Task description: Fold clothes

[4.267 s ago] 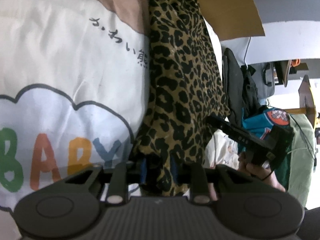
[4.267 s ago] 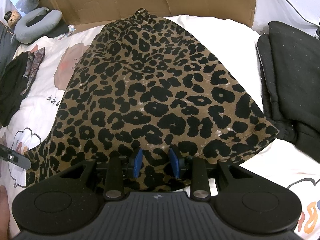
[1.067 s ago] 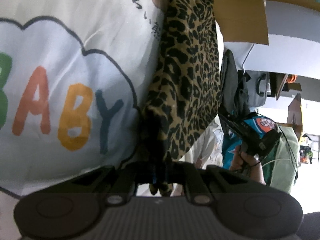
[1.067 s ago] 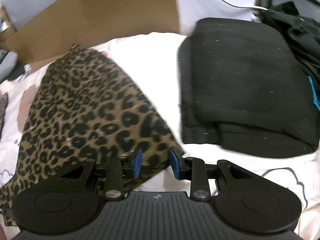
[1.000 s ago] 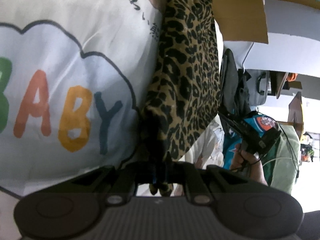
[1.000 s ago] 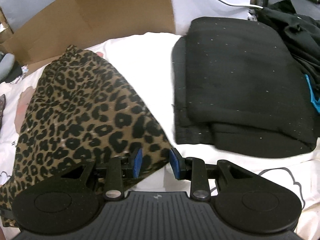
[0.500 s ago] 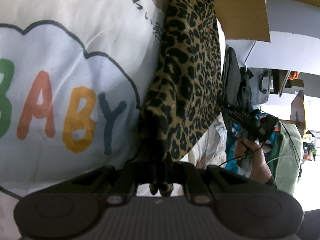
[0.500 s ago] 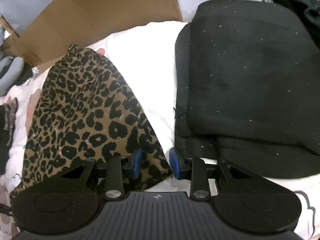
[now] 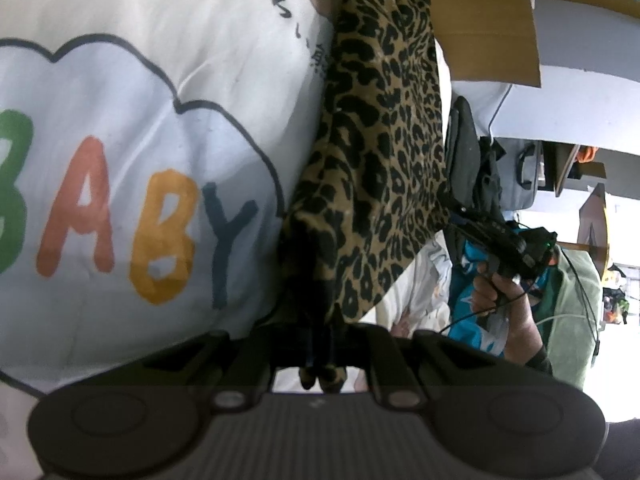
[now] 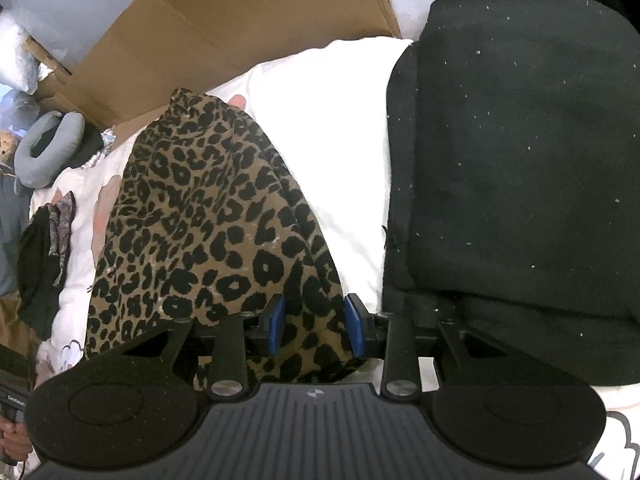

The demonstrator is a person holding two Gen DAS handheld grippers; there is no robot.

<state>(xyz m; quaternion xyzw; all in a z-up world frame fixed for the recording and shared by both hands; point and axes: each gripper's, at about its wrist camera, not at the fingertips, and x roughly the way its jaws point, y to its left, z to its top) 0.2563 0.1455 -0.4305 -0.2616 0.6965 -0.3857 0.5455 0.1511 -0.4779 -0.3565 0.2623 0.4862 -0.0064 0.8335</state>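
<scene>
right tool (image 10: 314, 330) swung down over the leopard-print skirt (image 10: 208, 240) corner, jaws closing around it; skirt now narrower, bunched at lower left.

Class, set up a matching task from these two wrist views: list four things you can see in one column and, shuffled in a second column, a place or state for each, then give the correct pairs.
Things
1. leopard-print fabric garment
2. folded black fleece garment
3. flat brown cardboard sheet
4. grey U-shaped neck pillow

Places or states
A. at the far left edge of the right wrist view
B. lying to the right of the white bedding strip
C. propped up behind the bed
D. pinched in the left claw, with a corner between the closing right claw

Pairs: 1-D, 2-B, 3-C, 4-A
</scene>
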